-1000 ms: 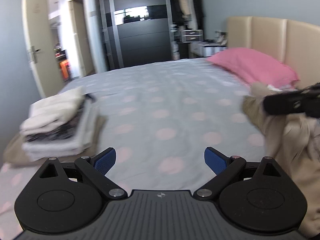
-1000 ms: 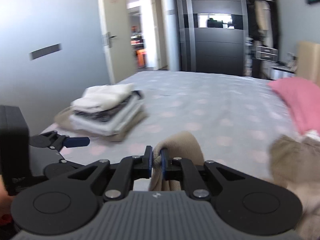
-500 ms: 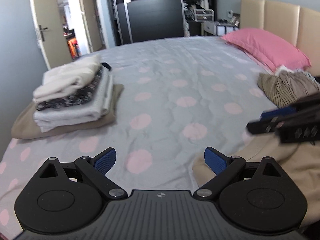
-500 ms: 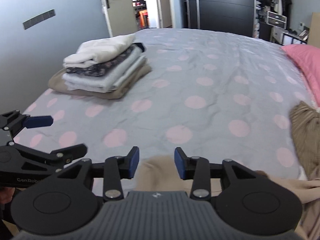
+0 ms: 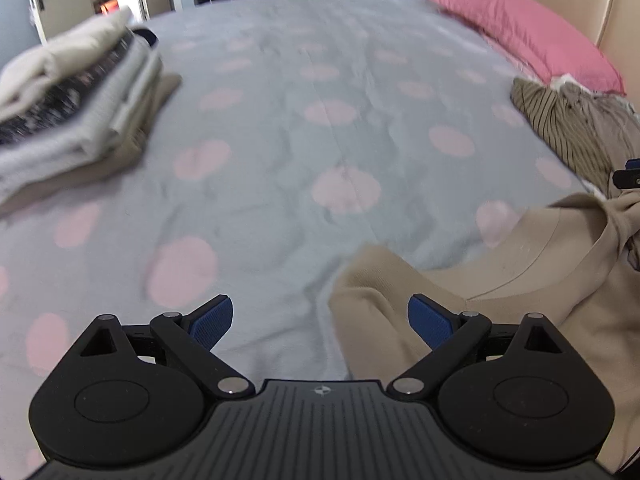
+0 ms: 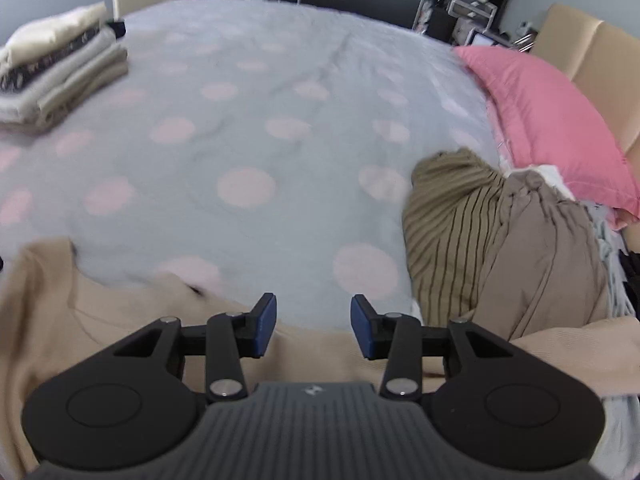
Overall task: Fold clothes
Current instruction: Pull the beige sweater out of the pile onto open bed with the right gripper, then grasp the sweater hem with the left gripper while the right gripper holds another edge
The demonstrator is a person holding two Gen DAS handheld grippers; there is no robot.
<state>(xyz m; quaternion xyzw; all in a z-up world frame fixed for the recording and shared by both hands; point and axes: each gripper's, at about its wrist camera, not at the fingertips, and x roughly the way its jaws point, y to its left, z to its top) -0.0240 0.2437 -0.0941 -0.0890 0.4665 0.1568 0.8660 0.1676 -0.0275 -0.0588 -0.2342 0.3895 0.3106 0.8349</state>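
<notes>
Now both our grippers, left [image 5: 320, 322] and right [image 6: 313, 326], hang spread and empty, the right's jaws lately parted, over the beige top [image 6: 48, 312] dropped on the bed [image 6: 248, 140] for flattening.

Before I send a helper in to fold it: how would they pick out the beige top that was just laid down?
On the polka-dot bed, look at the near edge, opposite the pink pillow. The beige top lies there spread flat. Unlike the crumpled striped garment beside it, it is plain, without stripes.
</notes>
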